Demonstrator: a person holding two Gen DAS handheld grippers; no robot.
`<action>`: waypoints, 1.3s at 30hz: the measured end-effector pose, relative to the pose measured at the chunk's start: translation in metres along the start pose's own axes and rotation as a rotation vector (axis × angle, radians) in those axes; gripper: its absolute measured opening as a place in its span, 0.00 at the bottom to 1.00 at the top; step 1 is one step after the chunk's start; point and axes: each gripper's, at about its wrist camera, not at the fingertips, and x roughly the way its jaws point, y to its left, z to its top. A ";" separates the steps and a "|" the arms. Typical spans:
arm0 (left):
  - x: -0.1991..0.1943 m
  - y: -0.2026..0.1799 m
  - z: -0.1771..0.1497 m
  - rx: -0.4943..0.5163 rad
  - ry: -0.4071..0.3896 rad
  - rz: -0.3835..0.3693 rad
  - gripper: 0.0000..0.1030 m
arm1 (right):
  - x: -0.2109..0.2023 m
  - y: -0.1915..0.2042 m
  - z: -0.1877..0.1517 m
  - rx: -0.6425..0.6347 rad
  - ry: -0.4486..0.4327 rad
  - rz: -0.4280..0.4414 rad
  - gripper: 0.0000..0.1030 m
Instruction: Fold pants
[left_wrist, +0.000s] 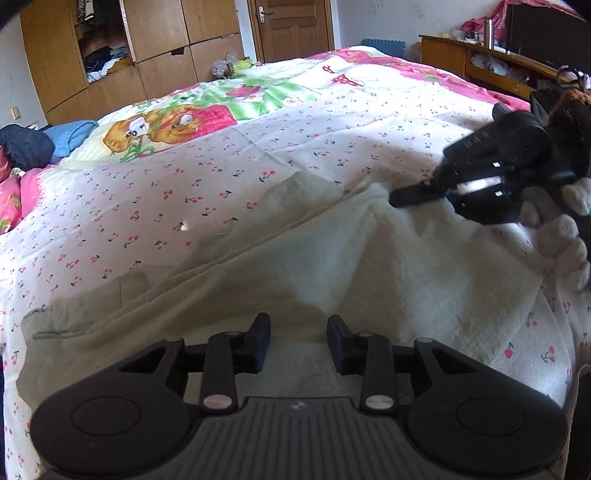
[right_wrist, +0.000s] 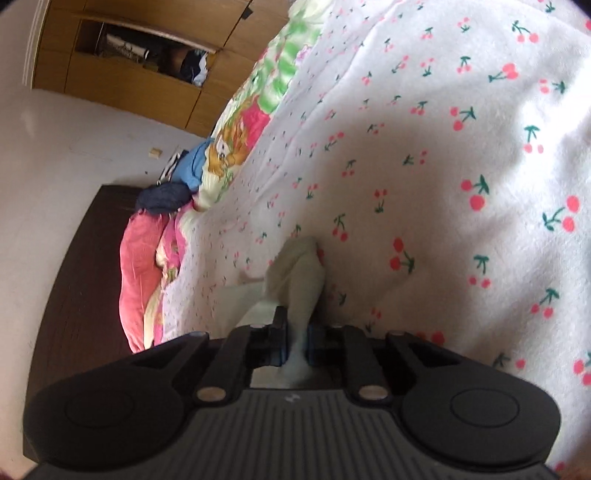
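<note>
Cream pants (left_wrist: 295, 266) lie spread on the cherry-print bedsheet (left_wrist: 166, 206), with a pocket and waistband toward the lower left. My left gripper (left_wrist: 298, 334) hovers just over the cloth near its front edge, jaws apart, nothing pinched between them. My right gripper (left_wrist: 400, 197) comes in from the right, held by a hand in a fuzzy white glove (left_wrist: 565, 236), and pinches the pants' far edge. In the right wrist view the right gripper (right_wrist: 297, 334) is shut on a bunched fold of the pants (right_wrist: 301, 269), which sticks up beyond its pads.
A patterned quilt (left_wrist: 207, 110) covers the far side of the bed. Clothes are piled at the left (left_wrist: 33, 147). A wooden wardrobe (left_wrist: 155, 48) and door (left_wrist: 291, 26) stand behind. A cluttered wooden shelf (left_wrist: 480, 59) sits at the back right.
</note>
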 end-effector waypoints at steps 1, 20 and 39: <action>-0.001 0.003 0.000 -0.014 -0.009 0.011 0.46 | -0.005 -0.001 -0.004 0.003 0.010 0.007 0.24; -0.014 -0.024 -0.024 0.011 0.009 -0.057 0.49 | -0.061 0.028 -0.025 -0.016 0.024 -0.007 0.04; -0.053 0.113 -0.068 -0.404 -0.068 -0.087 0.50 | 0.054 0.272 -0.058 -0.510 0.149 -0.138 0.05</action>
